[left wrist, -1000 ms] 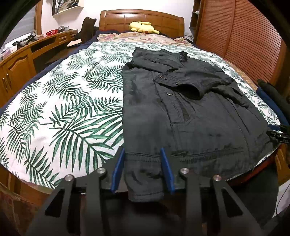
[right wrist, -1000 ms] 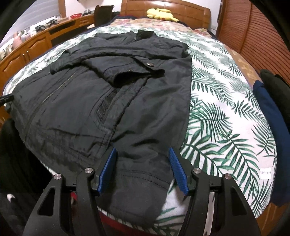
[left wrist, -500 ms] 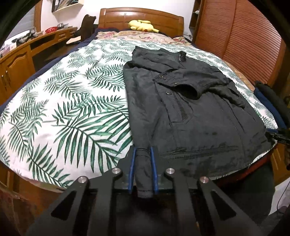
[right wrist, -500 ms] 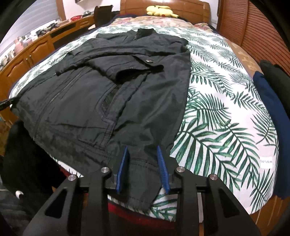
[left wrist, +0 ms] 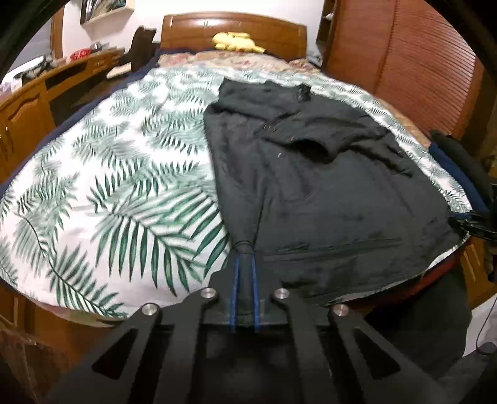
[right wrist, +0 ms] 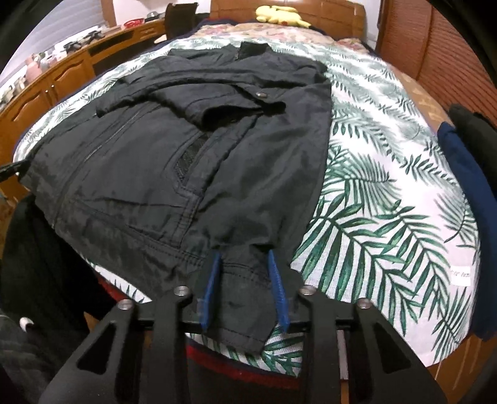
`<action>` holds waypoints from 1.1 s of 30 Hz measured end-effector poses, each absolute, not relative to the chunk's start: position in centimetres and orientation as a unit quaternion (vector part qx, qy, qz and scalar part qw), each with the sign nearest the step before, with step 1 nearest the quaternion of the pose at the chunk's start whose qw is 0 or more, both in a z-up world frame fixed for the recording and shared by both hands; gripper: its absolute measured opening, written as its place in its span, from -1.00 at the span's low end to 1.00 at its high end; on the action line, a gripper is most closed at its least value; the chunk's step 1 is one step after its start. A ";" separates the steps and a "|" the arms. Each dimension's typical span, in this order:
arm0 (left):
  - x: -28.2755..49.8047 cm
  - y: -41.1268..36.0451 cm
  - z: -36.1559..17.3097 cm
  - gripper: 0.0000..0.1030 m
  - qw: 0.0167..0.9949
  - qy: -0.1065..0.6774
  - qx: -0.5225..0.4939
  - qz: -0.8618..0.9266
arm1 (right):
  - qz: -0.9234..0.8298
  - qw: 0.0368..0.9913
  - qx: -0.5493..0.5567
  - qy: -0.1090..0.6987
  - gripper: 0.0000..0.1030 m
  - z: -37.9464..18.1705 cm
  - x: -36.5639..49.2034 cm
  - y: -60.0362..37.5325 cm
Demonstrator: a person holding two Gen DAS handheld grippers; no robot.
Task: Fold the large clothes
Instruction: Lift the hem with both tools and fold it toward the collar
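Note:
A black jacket (left wrist: pixel 326 186) lies flat on the leaf-print bedspread (left wrist: pixel 118 192), collar toward the headboard, one sleeve folded across its chest. My left gripper (left wrist: pixel 245 261) is shut on the jacket's hem at its left corner, the cloth bunched between the blue pads. In the right wrist view the jacket (right wrist: pixel 192 149) fills the left half, and my right gripper (right wrist: pixel 243 258) has its blue pads narrowed around the hem's right corner, with cloth filling the gap. The hem hangs over the bed's near edge.
A yellow plush toy (left wrist: pixel 236 42) lies by the wooden headboard (left wrist: pixel 233 28). A wooden desk and cabinets (left wrist: pixel 28 105) run along the left. Dark blue and black folded clothes (right wrist: pixel 469 174) lie at the bed's right side. Slatted wardrobe doors (left wrist: pixel 413 68) stand at right.
Both grippers went from open around the hem to closed on it. The left pads have pinched tight and pulled the hem corner taut; the right pads have narrowed on the cloth.

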State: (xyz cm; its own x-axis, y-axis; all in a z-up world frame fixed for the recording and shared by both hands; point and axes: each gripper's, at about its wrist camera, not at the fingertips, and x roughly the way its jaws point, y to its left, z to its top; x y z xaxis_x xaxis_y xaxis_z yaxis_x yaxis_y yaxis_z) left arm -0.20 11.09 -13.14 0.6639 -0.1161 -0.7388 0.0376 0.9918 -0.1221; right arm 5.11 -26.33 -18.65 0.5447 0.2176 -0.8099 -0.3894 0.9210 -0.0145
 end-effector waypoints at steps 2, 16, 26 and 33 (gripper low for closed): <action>-0.5 10.6 -11.7 -0.97 0.918 0.391 -0.040 -0.043 | 0.182 0.883 -0.078 0.426 -0.78 -17.6 5.0 -26.6; -1.6 8.5 -1.1 -0.98 0.954 0.290 0.000 -0.074 | 0.224 0.934 0.023 0.278 -0.93 -6.5 3.7 -27.7; -8.2 8.8 5.2 -0.98 0.972 0.221 0.007 -0.082 | 0.240 0.947 0.024 0.213 -0.94 0.0 -2.5 -29.3; -13.4 9.3 8.2 -0.97 0.980 0.178 0.004 -0.088 | 0.263 0.948 0.009 0.178 -0.94 3.4 -7.4 -28.7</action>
State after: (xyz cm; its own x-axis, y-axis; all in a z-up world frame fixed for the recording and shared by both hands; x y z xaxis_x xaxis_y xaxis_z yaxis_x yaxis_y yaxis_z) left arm -13.38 9.25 8.22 0.9209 -0.1718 -0.3499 0.1749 0.9843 -0.0231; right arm -7.38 -28.74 3.38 0.7979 0.5020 -0.3338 -0.4959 0.8614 0.1101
